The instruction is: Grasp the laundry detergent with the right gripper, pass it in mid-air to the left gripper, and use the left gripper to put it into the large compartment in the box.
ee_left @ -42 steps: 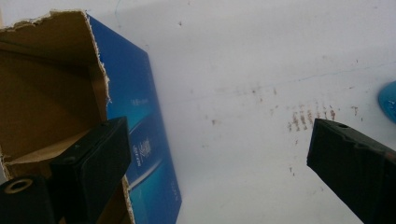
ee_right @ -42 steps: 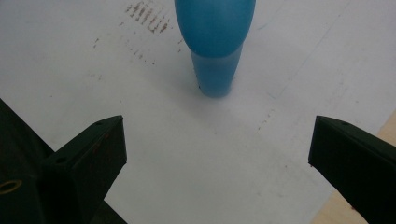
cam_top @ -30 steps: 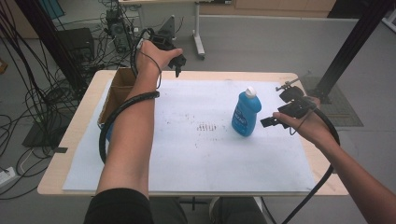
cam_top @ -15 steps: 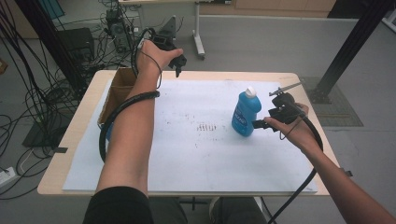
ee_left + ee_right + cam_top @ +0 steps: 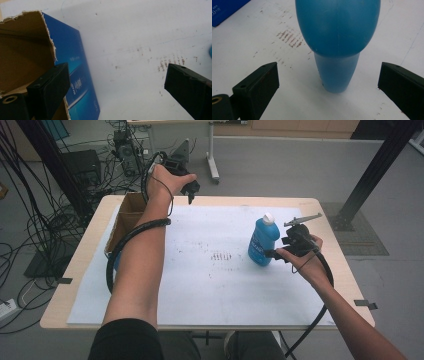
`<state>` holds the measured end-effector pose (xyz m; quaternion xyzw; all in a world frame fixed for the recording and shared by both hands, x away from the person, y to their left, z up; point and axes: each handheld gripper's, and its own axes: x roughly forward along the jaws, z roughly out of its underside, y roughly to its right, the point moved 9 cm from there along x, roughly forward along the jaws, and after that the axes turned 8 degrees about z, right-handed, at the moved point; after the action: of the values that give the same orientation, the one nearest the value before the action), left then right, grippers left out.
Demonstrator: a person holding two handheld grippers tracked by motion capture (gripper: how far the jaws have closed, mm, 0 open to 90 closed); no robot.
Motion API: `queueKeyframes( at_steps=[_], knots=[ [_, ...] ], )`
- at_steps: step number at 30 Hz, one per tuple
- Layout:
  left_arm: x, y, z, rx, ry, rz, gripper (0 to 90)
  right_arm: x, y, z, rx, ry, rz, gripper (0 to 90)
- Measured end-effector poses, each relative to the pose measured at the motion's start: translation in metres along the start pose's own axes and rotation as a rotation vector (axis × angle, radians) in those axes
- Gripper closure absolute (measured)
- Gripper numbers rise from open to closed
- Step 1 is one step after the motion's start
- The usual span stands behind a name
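Bottle (image 5: pixel 337 45) stands upright between your right gripper (image 5: pixel 278 253)'s spread jaws, apart from both. Ease forward until its blue body sits centred, then close evenly (likely slippery). Your left gripper (image 5: pixel 191 188), jaws wide, hangs over the cardboard box (image 5: pixel 22 50).

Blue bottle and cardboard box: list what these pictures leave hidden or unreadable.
- Blue bottle: in the right gripper view its cap end is cut off by the top edge.
- Bottle label: too small to read in the high view.
- Cardboard box: its inside is hidden by the left forearm in the high view.
- Box print: too blurred to read in the left gripper view.
- Right tongs: their tips blur against the bottle in the high view.
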<state>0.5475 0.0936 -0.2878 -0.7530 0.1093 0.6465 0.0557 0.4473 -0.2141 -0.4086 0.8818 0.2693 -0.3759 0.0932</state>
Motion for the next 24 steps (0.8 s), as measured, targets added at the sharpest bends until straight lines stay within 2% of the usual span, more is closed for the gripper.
queueKeyframes(
  at_steps=[5,11,17,24],
  knots=[
    [0.001,0.001,0.0,0.004,-0.002,0.0,6.9,0.006,0.001,0.0,0.005,0.023,0.007,3.3],
    [0.003,0.001,-0.001,0.005,-0.002,-0.001,6.9,0.015,0.001,0.0,0.008,0.063,0.039,2.8],
    [0.003,0.002,-0.001,0.007,-0.005,0.0,6.9,0.021,0.0,0.0,0.011,0.086,0.049,2.7],
    [0.005,0.003,-0.001,0.012,-0.001,0.002,6.9,0.027,-0.002,-0.003,0.004,0.138,0.062,2.7]
  ],
)
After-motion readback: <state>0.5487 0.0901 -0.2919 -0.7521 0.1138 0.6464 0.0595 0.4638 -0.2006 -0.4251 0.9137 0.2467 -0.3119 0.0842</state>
